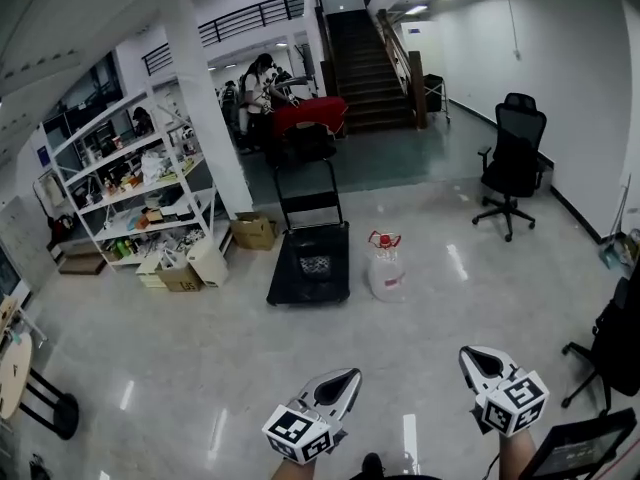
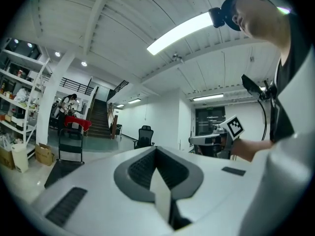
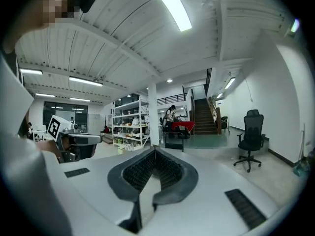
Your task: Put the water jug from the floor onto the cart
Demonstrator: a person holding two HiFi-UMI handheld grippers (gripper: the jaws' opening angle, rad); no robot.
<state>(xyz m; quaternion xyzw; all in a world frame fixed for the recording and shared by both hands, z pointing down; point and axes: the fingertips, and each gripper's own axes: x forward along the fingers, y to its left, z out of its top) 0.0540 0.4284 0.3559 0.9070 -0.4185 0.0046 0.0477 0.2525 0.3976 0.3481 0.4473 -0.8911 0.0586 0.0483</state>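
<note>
Water jug (image 1: 386,269), cart (image 1: 311,265) on floor (image 1: 200,368)

**Open hall with a glossy floor**

A white square pillar (image 1: 205,108) rises from the glossy pale grey floor (image 1: 200,368). Left of the pillar stands a cluttered white metal shelving rack (image 1: 130,188), and at its foot lies a brown cardboard box (image 1: 253,231). Behind it to the right climbs a dark staircase with wooden handrails (image 1: 365,68). Far to its right a black swivel office chair (image 1: 515,163) stands near the plain white wall (image 1: 560,58).

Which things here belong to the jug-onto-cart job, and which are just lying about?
Job: water jug, cart, left tongs, right tongs.
Lying about: office chair, shelving, cardboard box, staircase.
</note>
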